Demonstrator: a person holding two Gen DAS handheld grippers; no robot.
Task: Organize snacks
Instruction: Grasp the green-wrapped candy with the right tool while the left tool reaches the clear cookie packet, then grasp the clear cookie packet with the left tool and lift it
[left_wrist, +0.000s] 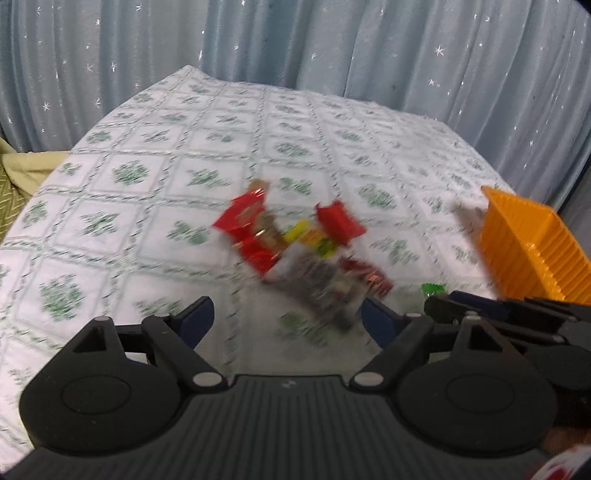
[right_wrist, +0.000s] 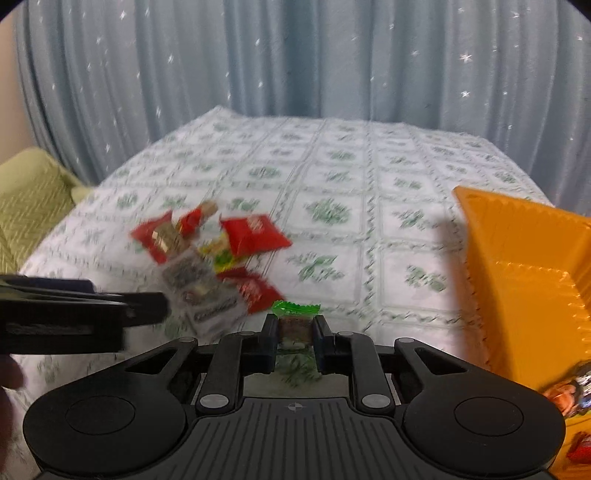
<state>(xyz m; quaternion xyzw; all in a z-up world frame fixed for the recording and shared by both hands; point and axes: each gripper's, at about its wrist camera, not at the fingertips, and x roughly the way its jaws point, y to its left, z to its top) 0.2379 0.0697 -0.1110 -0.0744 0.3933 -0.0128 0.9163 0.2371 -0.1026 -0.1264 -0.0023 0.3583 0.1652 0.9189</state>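
Observation:
A pile of snack packets (left_wrist: 295, 247), red, yellow and silver, lies on the patterned tablecloth (left_wrist: 155, 155); it also shows in the right wrist view (right_wrist: 210, 258). My left gripper (left_wrist: 286, 317) is open and empty just before the pile. My right gripper (right_wrist: 295, 326) is shut on a small green-wrapped candy (right_wrist: 295, 314) held above the cloth; its tip and the candy show in the left wrist view (left_wrist: 434, 288). An orange basket (right_wrist: 524, 273) stands at the right, with a few snacks in its near corner (right_wrist: 569, 395).
A pale blue curtain (right_wrist: 295, 55) with star marks hangs behind the table. A green cushion (right_wrist: 29, 199) sits off the table's left side. The left gripper's side (right_wrist: 81, 314) crosses the right wrist view at left.

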